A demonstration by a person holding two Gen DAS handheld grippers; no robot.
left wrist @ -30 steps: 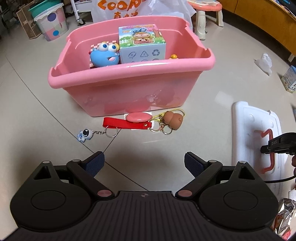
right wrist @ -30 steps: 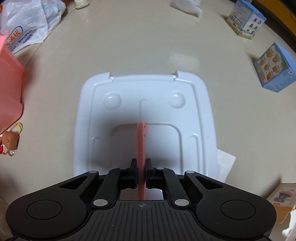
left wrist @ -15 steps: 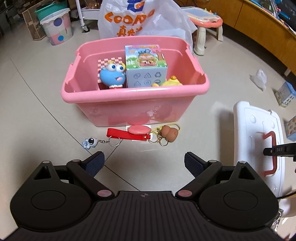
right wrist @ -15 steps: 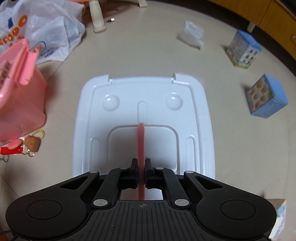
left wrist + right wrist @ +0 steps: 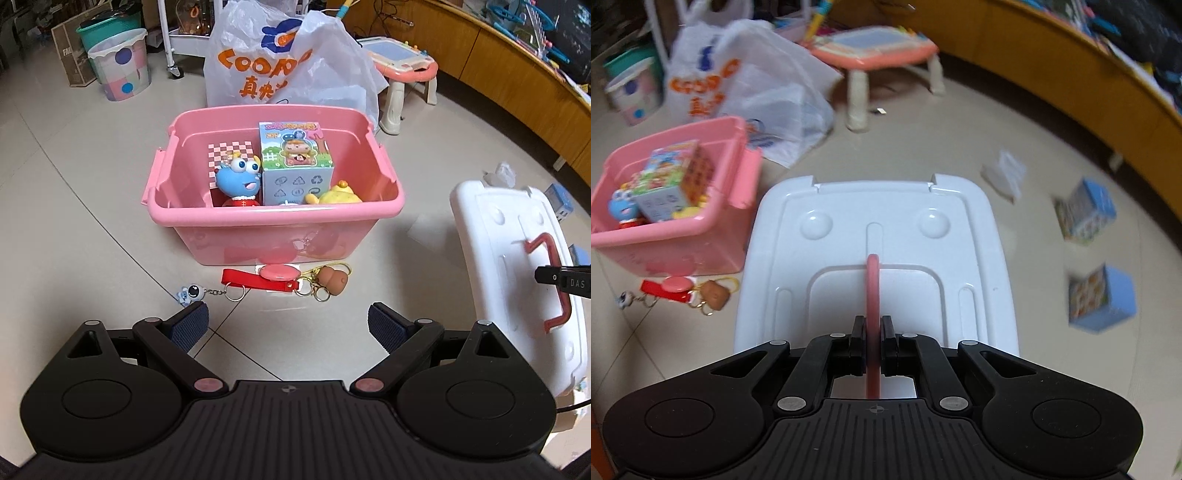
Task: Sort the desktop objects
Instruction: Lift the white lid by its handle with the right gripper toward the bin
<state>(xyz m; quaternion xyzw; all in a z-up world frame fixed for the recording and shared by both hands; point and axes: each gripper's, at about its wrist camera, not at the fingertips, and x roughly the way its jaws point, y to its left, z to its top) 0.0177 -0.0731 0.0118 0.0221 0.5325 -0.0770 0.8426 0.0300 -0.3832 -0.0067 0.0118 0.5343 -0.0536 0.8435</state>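
A pink storage bin (image 5: 273, 236) stands on the floor and holds a blue big-eyed toy (image 5: 238, 181), a printed toy box (image 5: 295, 162) and a yellow toy (image 5: 338, 194). It also shows in the right wrist view (image 5: 676, 236). Keychains (image 5: 284, 282) lie on the floor in front of it. My left gripper (image 5: 288, 325) is open and empty, above the floor short of the keychains. My right gripper (image 5: 873, 328) is shut on the pink handle (image 5: 872, 280) of the white lid (image 5: 875, 229) and holds the lid off the floor, right of the bin.
A white shopping bag (image 5: 291, 62) and a small pink toy table (image 5: 402, 62) stand behind the bin. Two blue toy boxes (image 5: 1100, 295) and a crumpled wrapper (image 5: 1004, 173) lie on the floor to the right. A wooden counter (image 5: 1071, 74) curves along the far right.
My right gripper has lifted the white lid by its handle, higher off the floor. My left gripper has risen and drawn back from the bin, staying open.
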